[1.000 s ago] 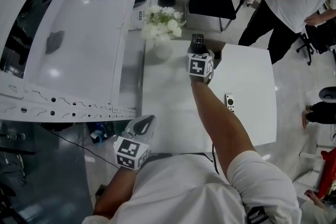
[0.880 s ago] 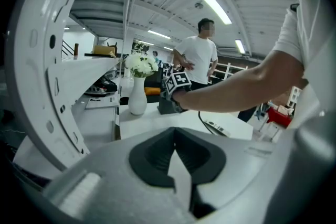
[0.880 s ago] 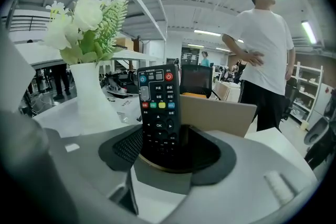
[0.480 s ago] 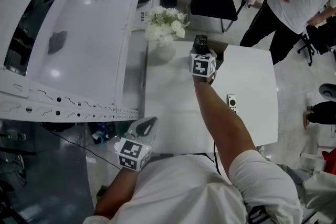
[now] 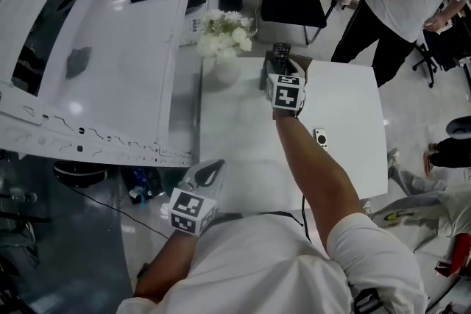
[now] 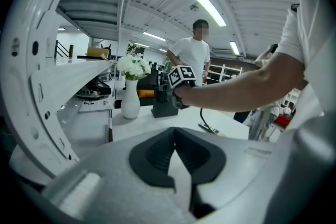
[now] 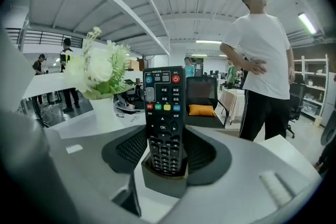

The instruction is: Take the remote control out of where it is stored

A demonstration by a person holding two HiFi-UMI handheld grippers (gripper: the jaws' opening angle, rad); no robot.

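While its jaws have just been closing, the right gripper [image 7: 165,150] clamps the black remote control [image 7: 164,107] upright between its pads. The remote's lower end sits inside the dark holder [image 7: 164,180] at the white table's [image 5: 243,136] far edge, beside the vase of flowers [image 5: 225,40]. As a second ago, the left gripper [image 6: 175,155] hangs by the near-left corner, jaws together, empty

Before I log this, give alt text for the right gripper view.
A black remote control stands upright between the jaws of the right gripper, just closed on it, its lower end in a dark holder. White flowers left, a person right.
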